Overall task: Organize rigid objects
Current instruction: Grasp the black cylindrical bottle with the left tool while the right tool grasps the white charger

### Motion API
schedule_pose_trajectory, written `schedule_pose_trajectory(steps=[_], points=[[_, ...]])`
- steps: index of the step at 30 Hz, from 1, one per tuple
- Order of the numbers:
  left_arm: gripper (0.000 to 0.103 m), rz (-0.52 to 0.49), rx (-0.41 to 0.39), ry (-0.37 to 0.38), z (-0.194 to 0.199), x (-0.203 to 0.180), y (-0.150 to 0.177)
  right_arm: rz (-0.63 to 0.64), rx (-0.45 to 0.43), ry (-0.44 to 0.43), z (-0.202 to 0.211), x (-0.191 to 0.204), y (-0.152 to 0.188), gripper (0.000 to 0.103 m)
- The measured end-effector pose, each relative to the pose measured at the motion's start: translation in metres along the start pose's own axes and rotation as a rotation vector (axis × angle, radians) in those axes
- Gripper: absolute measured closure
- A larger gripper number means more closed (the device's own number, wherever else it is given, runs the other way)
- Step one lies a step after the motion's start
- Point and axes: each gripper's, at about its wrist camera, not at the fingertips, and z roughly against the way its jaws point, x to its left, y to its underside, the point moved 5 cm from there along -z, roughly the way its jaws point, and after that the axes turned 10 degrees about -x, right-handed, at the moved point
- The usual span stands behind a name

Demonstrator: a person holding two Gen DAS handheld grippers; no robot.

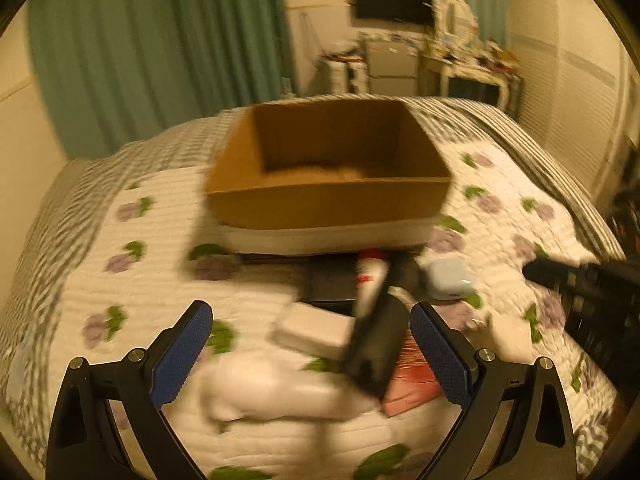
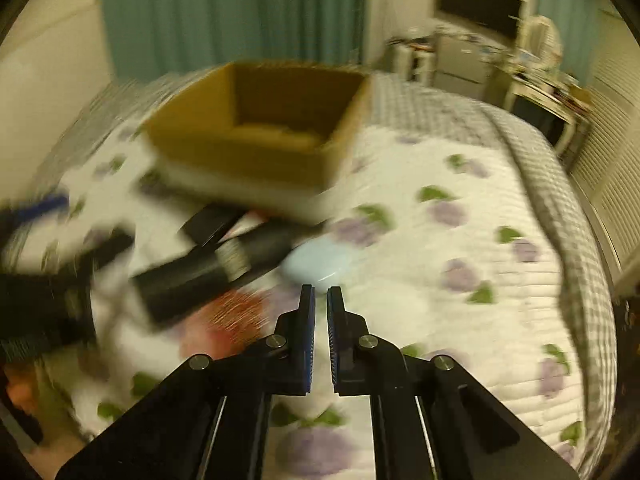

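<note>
An open brown cardboard box (image 1: 328,196) stands on the bed on a white base; it also shows in the right wrist view (image 2: 240,152). In front of it lies a pile: a white tube with a red cap (image 1: 370,280), a black oblong object (image 1: 376,348), a white flat box (image 1: 316,330), a red packet (image 1: 412,380) and a pale blue case (image 1: 448,278), also in the right wrist view (image 2: 320,260). My left gripper (image 1: 312,324) is open above the pile, empty. My right gripper (image 2: 321,296) is shut and empty, just short of the blue case; it shows at the right of the left wrist view (image 1: 536,270).
The bed has a white floral quilt (image 2: 460,280) with a grey checked border. Green curtains (image 1: 160,48) hang behind. A cluttered desk (image 1: 472,64) and a wall screen (image 1: 394,2) stand at the far right. Both views are motion-blurred.
</note>
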Motion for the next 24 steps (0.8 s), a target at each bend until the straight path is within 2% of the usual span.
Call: schedule_pose_trajectory(steps=[3,7,8,9,11,12,13,14,17,19,21,24], points=[[0.004,-0.067,0.046,0.034,-0.020,-0.023,0.006,-0.011,0.054,-0.032,-0.010,-0.004,0.006,0.097],[0.004,-0.077,0.106,0.079,-0.039,-0.041,0.017,-0.031,0.090,-0.017,-0.024,-0.014,0.012,0.095],[0.005,-0.102,0.109,0.079,-0.041,-0.045,0.019,-0.043,0.090,0.000,-0.024,-0.019,0.012,0.087],[0.005,-0.119,0.113,0.082,-0.043,-0.049,0.021,-0.053,0.089,0.007,-0.024,-0.021,0.012,0.073],[0.013,-0.142,0.131,0.094,-0.045,-0.053,0.026,-0.071,0.080,0.013,-0.022,-0.025,0.014,0.057],[0.017,-0.150,0.145,0.102,-0.047,-0.054,0.029,-0.071,0.081,0.010,-0.022,-0.026,0.014,0.056],[0.033,-0.151,0.153,0.105,-0.047,-0.054,0.030,-0.067,0.085,0.008,-0.023,-0.026,0.015,0.056],[0.055,-0.152,0.167,0.105,-0.050,-0.054,0.033,-0.062,0.090,0.009,-0.024,-0.024,0.015,0.056],[0.061,-0.118,0.204,0.145,-0.052,-0.051,0.036,-0.049,0.107,0.004,-0.027,-0.022,0.019,0.055],[0.063,-0.124,0.202,0.153,-0.050,-0.051,0.035,-0.041,0.120,0.001,-0.027,-0.020,0.021,0.047],[0.065,-0.128,0.183,0.173,-0.043,-0.053,0.033,-0.032,0.128,-0.007,-0.026,-0.018,0.024,0.040],[0.067,-0.128,0.144,0.182,-0.028,-0.051,0.025,-0.006,0.150,-0.034,-0.026,-0.011,0.030,0.036]])
